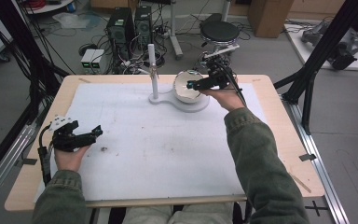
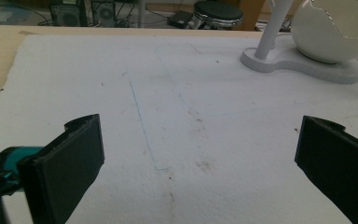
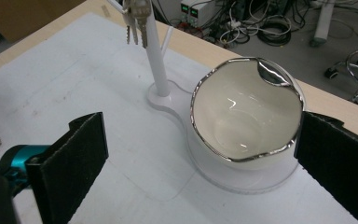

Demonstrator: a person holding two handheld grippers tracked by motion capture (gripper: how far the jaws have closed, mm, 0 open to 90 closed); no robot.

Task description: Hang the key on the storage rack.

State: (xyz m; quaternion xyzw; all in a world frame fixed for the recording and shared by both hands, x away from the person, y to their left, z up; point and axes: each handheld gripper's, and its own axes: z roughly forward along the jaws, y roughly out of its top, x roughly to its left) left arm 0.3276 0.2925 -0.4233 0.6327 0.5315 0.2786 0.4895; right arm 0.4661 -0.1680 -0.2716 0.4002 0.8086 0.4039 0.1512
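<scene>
A white egg-shaped bowl [image 1: 182, 88] with a jagged silver rim sits on a flat white stand [image 1: 168, 101] at the back middle of the table. A thin white post [image 1: 153, 70] rises from the stand, and a bunch of keys [image 3: 135, 23] hangs near its top. My right gripper [image 1: 192, 86] hovers just over the bowl [image 3: 242, 116], open, its jaws wide on either side with nothing between them. My left gripper [image 1: 96, 132] rests open at the left side of the white mat [image 1: 168, 149], far from the stand [image 2: 298, 65] and holding nothing.
The wooden table edge [image 1: 279, 121] borders the mat. A small dark speck [image 1: 104, 149] lies near the left gripper. Behind the table stand computer towers [image 1: 128, 28], a stool [image 1: 219, 31] and tangled cables. Black frame posts [image 1: 321, 46] flank both sides.
</scene>
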